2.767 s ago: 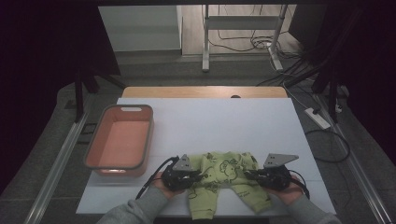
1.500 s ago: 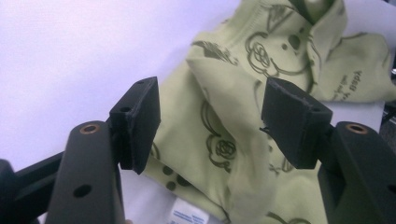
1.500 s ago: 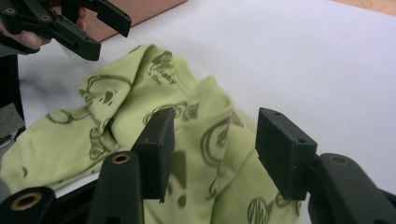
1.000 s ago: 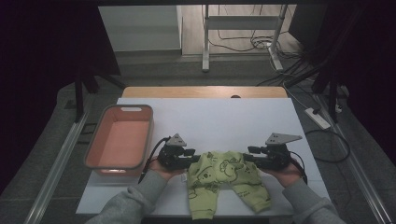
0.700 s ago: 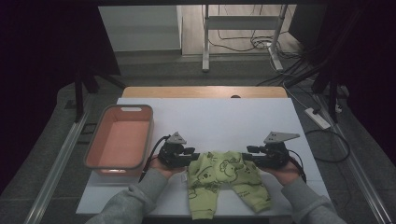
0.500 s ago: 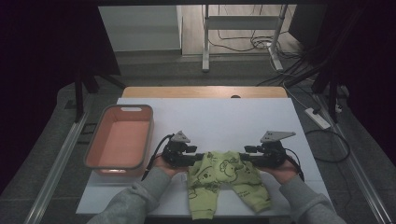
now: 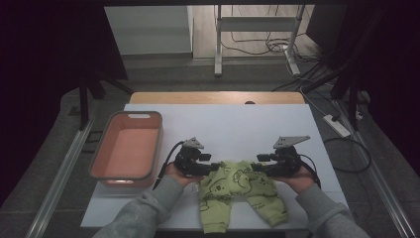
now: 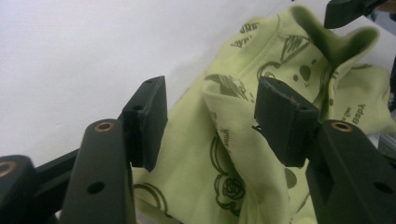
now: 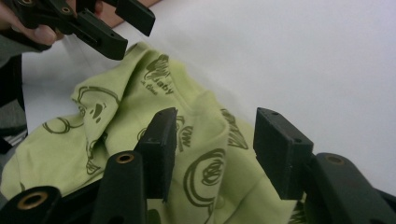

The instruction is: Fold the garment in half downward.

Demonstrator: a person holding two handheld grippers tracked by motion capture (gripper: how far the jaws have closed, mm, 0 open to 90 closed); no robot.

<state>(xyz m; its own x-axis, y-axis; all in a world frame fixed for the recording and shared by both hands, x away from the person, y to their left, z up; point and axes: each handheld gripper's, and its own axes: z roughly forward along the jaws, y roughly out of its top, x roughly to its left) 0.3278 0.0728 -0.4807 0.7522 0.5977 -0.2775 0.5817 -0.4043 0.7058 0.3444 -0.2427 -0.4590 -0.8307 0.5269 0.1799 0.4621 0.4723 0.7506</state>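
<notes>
The left claw (image 8: 210, 121) and right claw (image 9: 215, 154) have just been opening; their jaws are seen apart, waistband folds between them unpressed. The green baby trousers (image 7: 240, 191) (cartoon-printed) are spread on the white surface (image 7: 237, 129), beside a pink tub (image 7: 126, 151).

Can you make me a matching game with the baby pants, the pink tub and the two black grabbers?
Things:
1. small lime-green printed baby trousers
2. salmon-pink plastic tub
3. left black two-jaw gripper
4. right black two-jaw gripper

Places or states:
A. stands at the table's left side, nothing in it
B. jaws apart at the waistband's left end
C. lies on the white table, legs toward the person
D. jaws apart at the waistband's right end

Pairs: 1-C, 2-A, 3-B, 4-D
</notes>
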